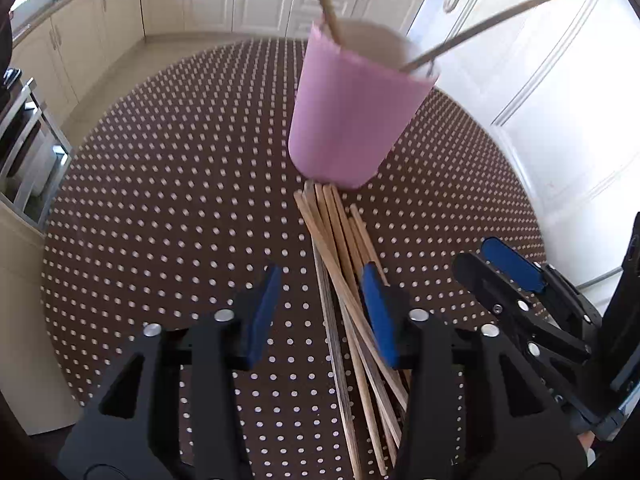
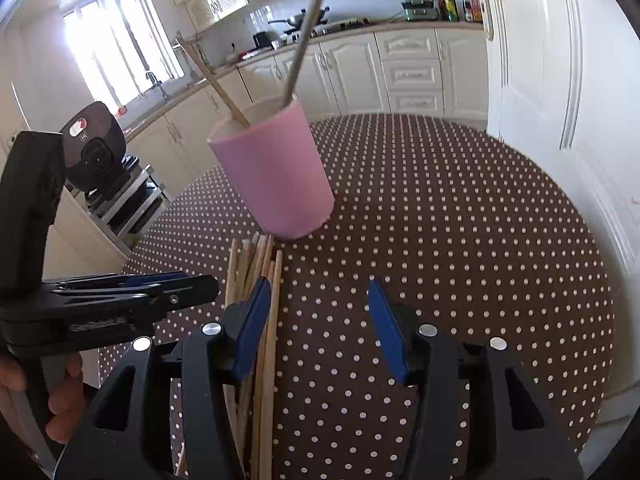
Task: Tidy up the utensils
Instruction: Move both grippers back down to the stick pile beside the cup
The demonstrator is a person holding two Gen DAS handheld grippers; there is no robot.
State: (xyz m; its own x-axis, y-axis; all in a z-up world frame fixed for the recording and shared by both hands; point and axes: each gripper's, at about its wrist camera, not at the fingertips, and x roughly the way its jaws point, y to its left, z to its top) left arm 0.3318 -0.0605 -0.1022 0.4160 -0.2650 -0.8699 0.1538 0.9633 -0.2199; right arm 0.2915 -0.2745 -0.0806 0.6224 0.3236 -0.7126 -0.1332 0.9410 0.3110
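A pink cup [image 1: 344, 112] [image 2: 276, 176] stands upright on the brown dotted tablecloth [image 1: 180, 200] [image 2: 460, 220]. Two chopsticks [image 1: 326, 0] [image 2: 308, 32] lean inside it. Several more wooden chopsticks [image 1: 340, 248] [image 2: 250, 268] lie in a loose pile just in front of the cup. My left gripper [image 1: 322, 270] [image 2: 180, 284] hovers open over the pile, with sticks running between its jaws close to the right pad [image 1: 378, 312]. My right gripper [image 2: 318, 284] [image 1: 500, 264] is open beside the pile. Its left pad [image 2: 252, 320] sits over the sticks; mostly bare cloth lies between its jaws.
A person's hand [image 2: 60, 392] holds the left gripper's handle. A metal rack [image 1: 28, 152] stands off the table's left edge. Cream cabinets [image 1: 208, 0] run along the far side and a white door [image 1: 560, 80] stands to the right.
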